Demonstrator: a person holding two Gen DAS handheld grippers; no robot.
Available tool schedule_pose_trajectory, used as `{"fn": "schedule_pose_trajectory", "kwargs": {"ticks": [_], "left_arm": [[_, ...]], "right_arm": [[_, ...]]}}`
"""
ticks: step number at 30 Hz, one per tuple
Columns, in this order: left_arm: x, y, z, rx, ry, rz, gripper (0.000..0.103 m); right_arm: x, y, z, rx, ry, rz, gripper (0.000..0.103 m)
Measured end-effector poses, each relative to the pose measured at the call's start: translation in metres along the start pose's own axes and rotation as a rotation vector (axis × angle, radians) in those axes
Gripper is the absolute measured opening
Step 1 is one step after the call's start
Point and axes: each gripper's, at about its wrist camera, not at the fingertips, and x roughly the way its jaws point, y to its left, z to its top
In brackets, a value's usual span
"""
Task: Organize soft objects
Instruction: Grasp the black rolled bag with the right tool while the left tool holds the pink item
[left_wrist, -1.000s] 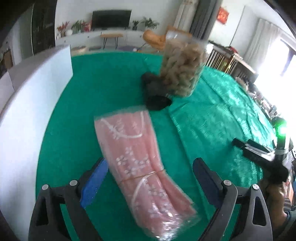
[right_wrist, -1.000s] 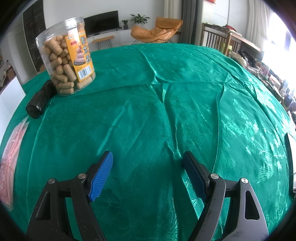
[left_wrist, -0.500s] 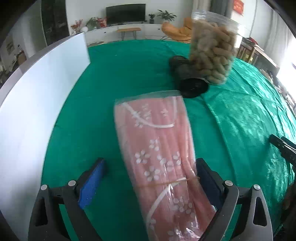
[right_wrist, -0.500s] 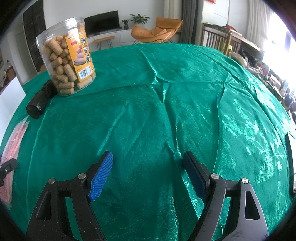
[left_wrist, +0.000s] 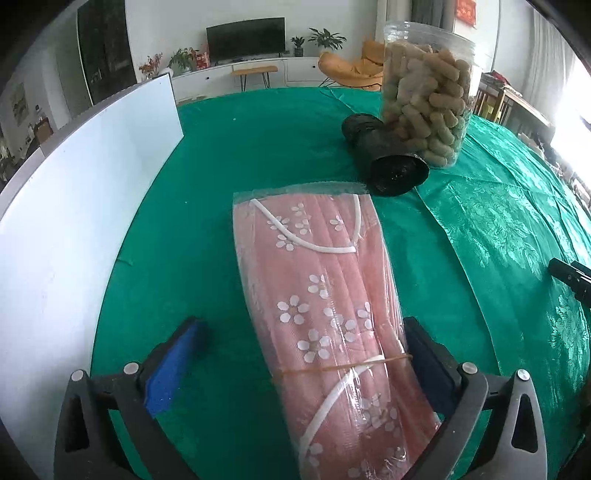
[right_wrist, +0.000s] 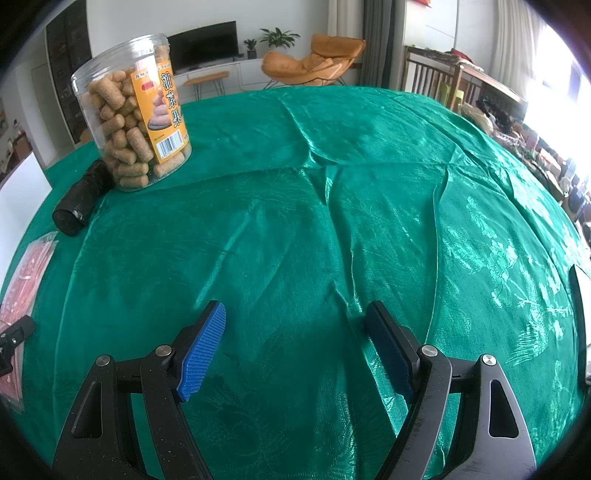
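Note:
A pink flowered soft pack (left_wrist: 317, 295) in clear plastic, bound with a rubber band, lies lengthwise on the green tablecloth (left_wrist: 240, 155). My left gripper (left_wrist: 303, 326) straddles its near part. Its jaws are opening: the blue left pad (left_wrist: 173, 369) stands well clear of the pack, while the right pad (left_wrist: 424, 365) sits against its edge without pressing. In the right wrist view the pack (right_wrist: 29, 266) shows at the far left edge. My right gripper (right_wrist: 295, 310) hangs open over bare cloth with nothing between its fingers.
A clear jar of tan snack sticks (left_wrist: 424, 103) stands at the back, with a black roll (left_wrist: 391, 166) lying beside it. A white board (left_wrist: 74, 206) stands upright along the left. The cloth (right_wrist: 369, 184) is wrinkled to the right.
The left gripper came down and its jaws widened. The pink pack swung from slanted to lengthwise and now lies on the cloth, off the left pad. The right gripper kept still.

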Motion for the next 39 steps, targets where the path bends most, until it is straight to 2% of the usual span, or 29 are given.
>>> {"fn": "schedule_pose_trajectory", "kwargs": {"ticks": [24,27,30,31,34,39], "left_arm": [[0.001,0.000,0.000,0.000,0.000,0.000,0.103],[0.001,0.000,0.000,0.000,0.000,-0.001,0.103],[0.001,0.000,0.000,0.000,0.000,-0.001,0.103],[0.001,0.000,0.000,-0.001,0.000,-0.001,0.103],[0.001,0.000,0.000,-0.001,0.000,-0.001,0.103],[0.001,0.000,0.000,-0.001,0.000,-0.001,0.103]], "right_arm": [[0.001,0.006,0.001,-0.015,0.008,0.007,0.086],[0.002,0.015,0.011,-0.041,0.079,0.029,0.086],[-0.005,0.048,0.032,-0.056,0.079,0.198,0.086],[-0.006,0.068,0.043,-0.073,0.078,0.283,0.086],[0.002,0.123,0.070,-0.138,0.092,0.409,0.085],[0.022,0.192,0.098,-0.220,0.097,0.365,0.082]]}}
